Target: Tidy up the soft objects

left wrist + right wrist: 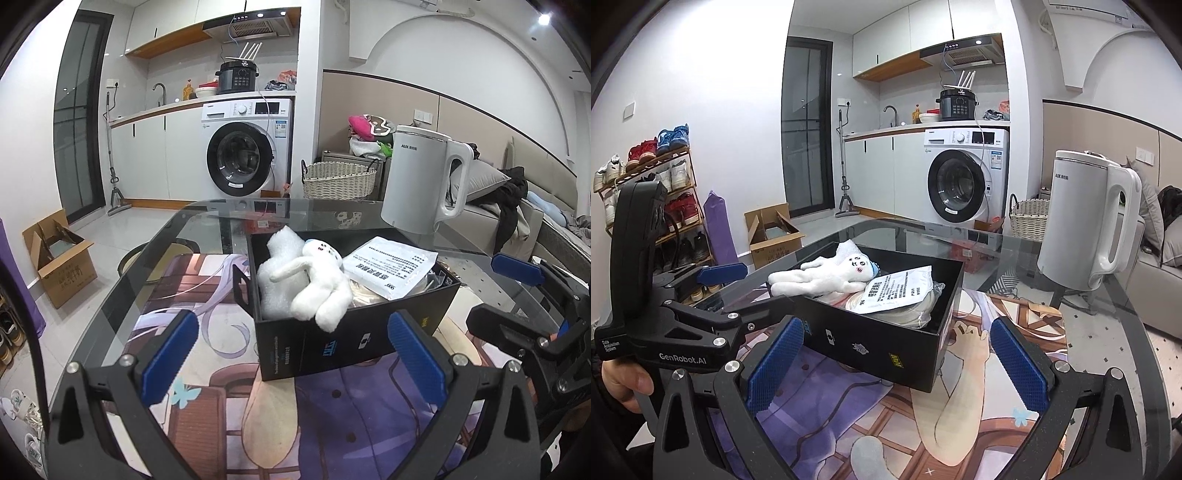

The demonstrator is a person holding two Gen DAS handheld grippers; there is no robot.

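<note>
A black open box [325, 343] [886, 343] stands on the printed mat on a glass table. In it lie a white plush toy [321, 280] [827, 277], a piece of white foam wrap [277, 266] [849, 249] and a white printed packet [388, 266] [897, 291] on a clear bag. One plush leg hangs over the box's near wall. My left gripper [291, 354] is open and empty, just in front of the box. My right gripper [897, 365] is open and empty, its fingers either side of the box's near corner.
A white electric kettle [421, 181] [1086, 218] stands on the glass table [207, 221] behind the box. A wicker basket [340, 181], a washing machine [247, 147], a cardboard box [59, 258] and a shoe rack [653, 206] stand on the floor beyond. A sofa [517, 221] is at right.
</note>
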